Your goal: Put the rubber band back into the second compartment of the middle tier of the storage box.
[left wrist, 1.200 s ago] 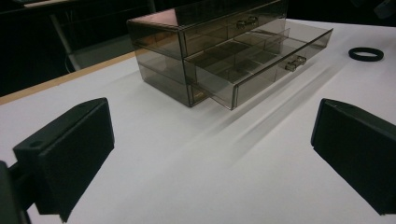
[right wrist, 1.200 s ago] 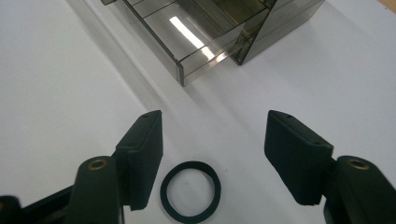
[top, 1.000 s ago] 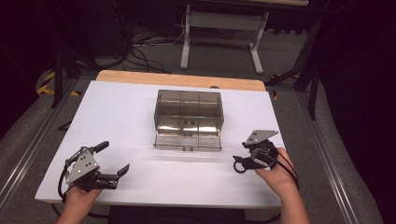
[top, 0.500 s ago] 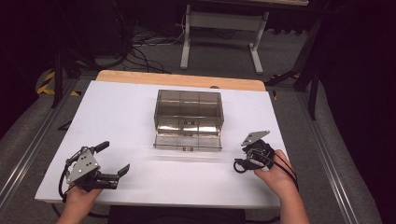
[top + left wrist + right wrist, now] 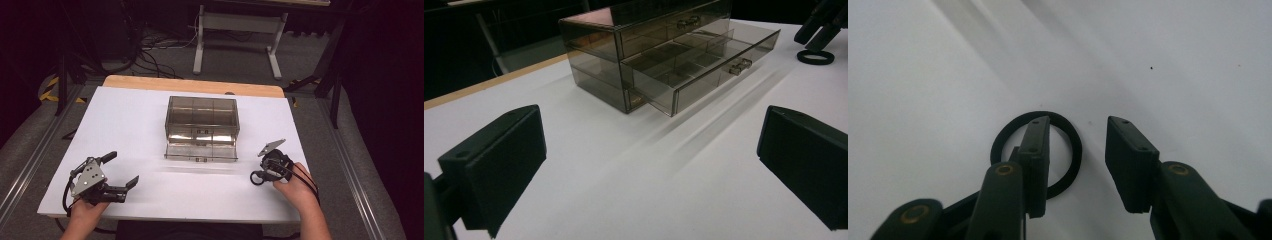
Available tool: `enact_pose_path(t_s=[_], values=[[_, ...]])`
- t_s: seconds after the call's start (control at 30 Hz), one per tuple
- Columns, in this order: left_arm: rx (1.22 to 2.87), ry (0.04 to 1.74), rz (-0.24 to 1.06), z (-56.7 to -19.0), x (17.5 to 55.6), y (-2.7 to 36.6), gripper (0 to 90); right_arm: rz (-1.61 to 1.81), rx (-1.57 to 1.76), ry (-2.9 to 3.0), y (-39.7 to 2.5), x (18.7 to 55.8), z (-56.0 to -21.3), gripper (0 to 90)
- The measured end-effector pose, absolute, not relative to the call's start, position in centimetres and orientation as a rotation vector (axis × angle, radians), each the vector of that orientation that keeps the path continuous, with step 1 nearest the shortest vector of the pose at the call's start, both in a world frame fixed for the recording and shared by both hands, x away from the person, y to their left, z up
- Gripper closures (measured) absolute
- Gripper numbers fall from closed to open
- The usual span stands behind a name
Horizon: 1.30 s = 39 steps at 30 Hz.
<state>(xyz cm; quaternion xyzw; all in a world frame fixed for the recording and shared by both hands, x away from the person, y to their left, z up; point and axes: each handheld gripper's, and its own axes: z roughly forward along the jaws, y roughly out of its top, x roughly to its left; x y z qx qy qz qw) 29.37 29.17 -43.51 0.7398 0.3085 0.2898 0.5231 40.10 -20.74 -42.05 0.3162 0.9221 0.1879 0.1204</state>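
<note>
The right gripper (image 5: 1075, 165) points down at the white tabletop (image 5: 150, 125), jaws parted — one jaw tip stands inside a thin black rubber ring (image 5: 1068, 150), the other outside its rim; the ring lies flat near the table's right front; the left gripper (image 5: 120, 172) rests at the left front, jaws wide apart and empty; behind, mid-table, a smoky clear plastic drawer box (image 5: 202, 120) has its lower drawer (image 5: 201, 151) pulled out.

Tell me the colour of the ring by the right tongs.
Black ring, clearest in the right gripper view.
</note>
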Motion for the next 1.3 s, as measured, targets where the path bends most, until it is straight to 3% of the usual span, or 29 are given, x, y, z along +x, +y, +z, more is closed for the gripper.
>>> enact_pose_path(t_s=[0.33, 0.77, 1.3], values=[[1.771, 0.732, 0.696, -43.5, 29.4, 29.3, 0.2, 0.489, 0.973, 2.726, -20.9, 40.4, -42.5, 69.4], [1.77, 0.735, 0.688, -43.5, 29.3, 29.2, 0.2, 0.475, 1.016, 2.757, -20.9, 40.6, -42.7, 86.1], [1.768, 0.735, 0.694, -43.5, 29.3, 29.2, 0.2, 0.653, 0.948, 2.641, -21.1, 39.9, -40.9, 86.4]])
